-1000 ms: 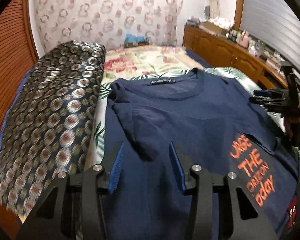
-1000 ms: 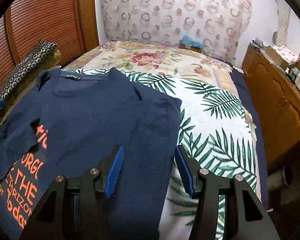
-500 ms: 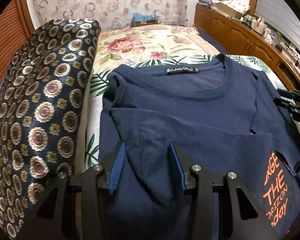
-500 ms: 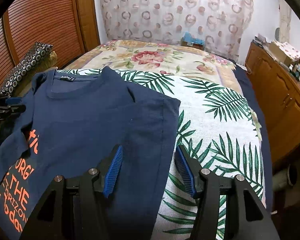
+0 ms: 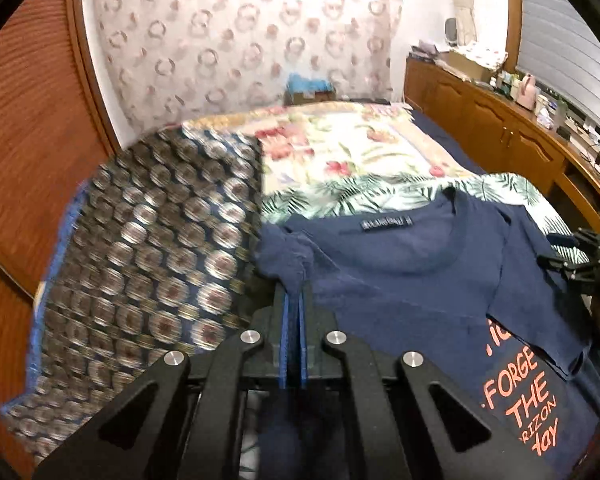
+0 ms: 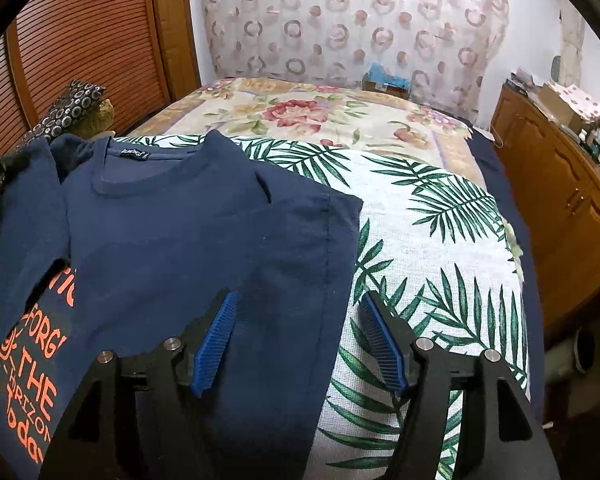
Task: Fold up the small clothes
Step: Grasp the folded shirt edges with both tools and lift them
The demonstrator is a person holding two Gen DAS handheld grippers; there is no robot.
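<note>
navy T-shirt [image 6: 188,240] | orange print | flat on bed | left sleeve bunched, lifted

A home bedroom is showing here: a bed [image 6: 420,216] wearing a floral spread, a patterned curtain [image 6: 352,20] hanging behind it, cluttered wooden cabinets [image 6: 556,200] running alongside.

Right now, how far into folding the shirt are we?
Early. Done: the navy shirt lies spread on the bed cover, one sleeve already flipped over its orange print. In hand: the left tool has just shut on the shirt's shoulder cloth. The right tool has been opening, pads off the cloth. Left: side and bottom folds.
</note>
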